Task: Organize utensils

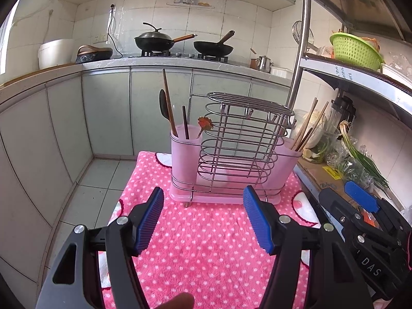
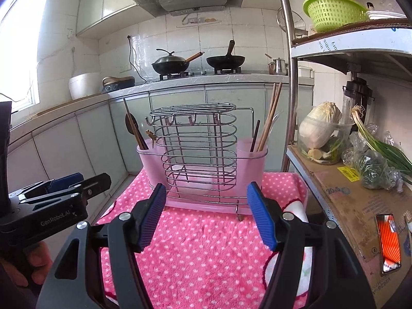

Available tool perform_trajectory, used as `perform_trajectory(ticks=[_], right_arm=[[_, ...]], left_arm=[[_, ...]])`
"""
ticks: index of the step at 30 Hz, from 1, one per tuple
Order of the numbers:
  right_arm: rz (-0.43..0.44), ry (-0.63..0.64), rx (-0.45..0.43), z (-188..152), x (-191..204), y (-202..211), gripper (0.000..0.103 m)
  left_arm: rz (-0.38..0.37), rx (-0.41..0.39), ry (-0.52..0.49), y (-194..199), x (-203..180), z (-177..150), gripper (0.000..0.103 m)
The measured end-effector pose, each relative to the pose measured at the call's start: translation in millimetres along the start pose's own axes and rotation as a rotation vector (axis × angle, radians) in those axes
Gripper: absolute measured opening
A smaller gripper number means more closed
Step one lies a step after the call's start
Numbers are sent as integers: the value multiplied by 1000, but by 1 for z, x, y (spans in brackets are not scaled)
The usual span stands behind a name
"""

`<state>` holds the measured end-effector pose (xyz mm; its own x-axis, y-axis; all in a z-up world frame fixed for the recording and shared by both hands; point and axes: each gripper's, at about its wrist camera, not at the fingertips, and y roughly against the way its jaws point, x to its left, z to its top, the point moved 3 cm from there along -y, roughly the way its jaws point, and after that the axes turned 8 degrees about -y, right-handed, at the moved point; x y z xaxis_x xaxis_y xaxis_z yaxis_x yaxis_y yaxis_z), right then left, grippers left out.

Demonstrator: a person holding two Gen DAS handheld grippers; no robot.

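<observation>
Two grippers, both wide open and empty, over a pink polka-dot towel. Left gripper low in front of the utensil holder, blue pads spread, nothing between them but towel. Right gripper likewise spread, jaws well apart, gripping nothing, pointed at the same holder from slightly further right. Right gripper also visible at the right edge of the left wrist view, left gripper at the left edge of the right wrist view, held by a hand.

Utensil holder standing upright on the towel's far end: a wire rack in the middle, flanked by two pink plastic cups inside a wire frame. In the left cup: a dark spoon, a long wooden chopstick, a shorter dark stick and a small orange-topped pick. In the right cup: a bundle of pale chopsticks leaning outward, plus one dark one; exact count hard to tell.

Beyond, two woks on a stove. To the right, a metal shelf with a green colander on top, and lower down a cabbage, green onions and possibly a phone on cardboard.
</observation>
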<state>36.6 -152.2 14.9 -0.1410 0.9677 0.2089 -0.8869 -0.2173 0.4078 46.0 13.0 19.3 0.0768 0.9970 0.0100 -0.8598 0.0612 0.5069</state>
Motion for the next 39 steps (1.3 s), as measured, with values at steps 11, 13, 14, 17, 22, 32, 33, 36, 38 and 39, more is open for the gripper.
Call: perform_trajectory(ticks=[11, 13, 14, 17, 22, 32, 33, 36, 38, 39], right_arm=[[3, 19, 17, -1, 2, -5, 66], [4, 22, 21, -1, 3, -5, 66], [4, 23, 22, -1, 3, -6, 66], [3, 28, 25, -1, 4, -7, 66], [3, 33, 27, -1, 5, -8, 66], [0, 32, 28, -1, 5, -9, 66], [0, 32, 28, -1, 5, -9, 66], [0, 33, 28, -1, 5, -9, 66], [0, 32, 28, -1, 5, -9, 66], [0, 33, 29, -1, 5, -9, 66]], left_arm=[[7, 13, -2, -3, -1, -2, 63], [8, 14, -4, -4, -1, -2, 63], [8, 16, -5, -5, -1, -2, 63], [8, 19, -5, -6, 0, -2, 63], [8, 16, -4, -5, 1, -2, 63], [1, 20, -15, -6, 0, -3, 63], [0, 20, -14, -6, 0, -3, 63], [4, 20, -17, -6, 0, -3, 63], [3, 23, -18, -7, -1, -4, 63], [3, 23, -18, -8, -1, -4, 63]])
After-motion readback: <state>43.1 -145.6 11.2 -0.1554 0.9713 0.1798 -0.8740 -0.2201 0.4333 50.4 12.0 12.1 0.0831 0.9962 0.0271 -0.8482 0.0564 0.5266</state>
